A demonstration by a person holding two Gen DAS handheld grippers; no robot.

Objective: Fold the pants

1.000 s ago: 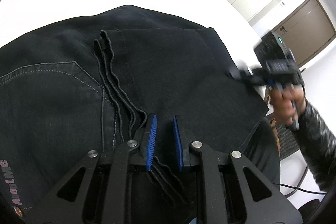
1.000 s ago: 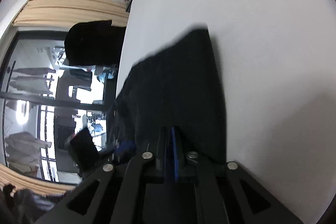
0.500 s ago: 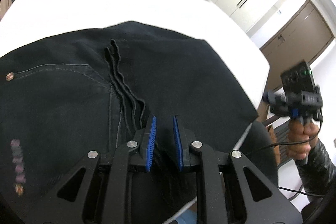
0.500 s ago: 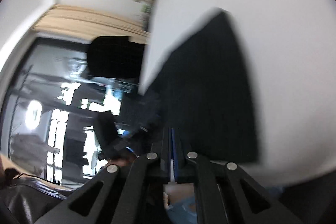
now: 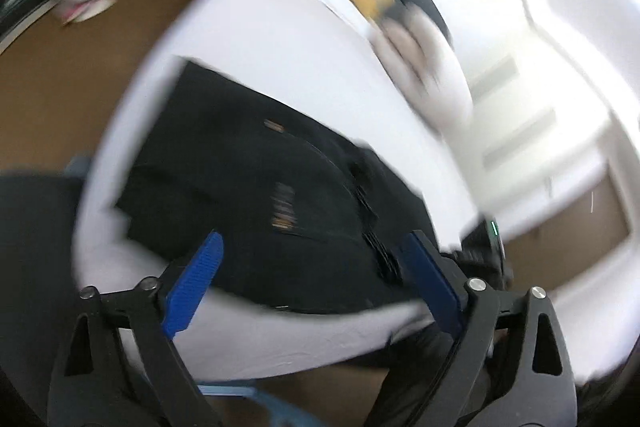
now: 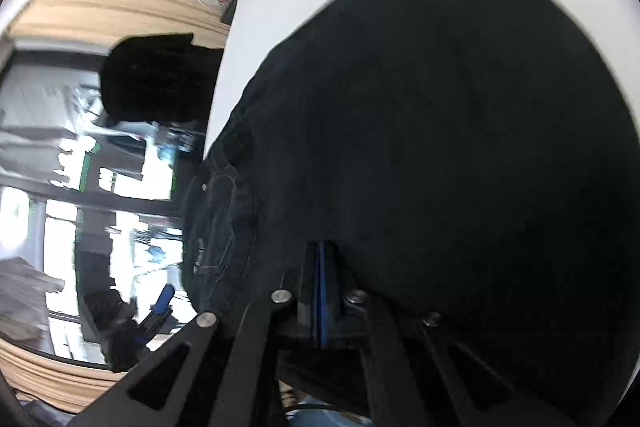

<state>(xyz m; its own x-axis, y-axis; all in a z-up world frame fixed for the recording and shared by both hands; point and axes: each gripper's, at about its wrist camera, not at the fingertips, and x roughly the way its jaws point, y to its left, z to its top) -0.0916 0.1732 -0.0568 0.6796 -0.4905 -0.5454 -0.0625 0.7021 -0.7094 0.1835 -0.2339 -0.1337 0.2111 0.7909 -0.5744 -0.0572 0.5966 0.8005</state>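
Blur smears most of the left wrist view, so fine detail is hard to read there. The black pants (image 5: 260,203) lie folded on the white bed (image 5: 280,67), taking up its near part, with a bare strip of sheet between the pants and the near bed edge. A small tan label on the pants is streaked and cannot be read. The left gripper (image 5: 312,267) hangs above the near edge of the pants with its jaws spread wide, the blue fingers (image 5: 196,281) apart and nothing between them. Beyond the pants, toward the far side of the bed, a pale bundle (image 5: 424,63) rests on the sheet; whether it is a pillow or folded cloth cannot be told. The brown floor (image 5: 60,67) shows beside the bed, and the things scattered on it are too smeared to name.

In the right wrist view the pants (image 6: 440,127) fill most of the picture, and their far edge is cut off by the lens rim. A stitched pocket with a rivet shows on the side of the pants toward the window (image 6: 60,187). The right gripper (image 6: 322,291) has its jaws pressed together, only a thin blue line between them, and dark cloth drapes over them; whether cloth is pinched inside cannot be told. The left gripper (image 6: 158,307) shows small and blurred off the window side of the pants.
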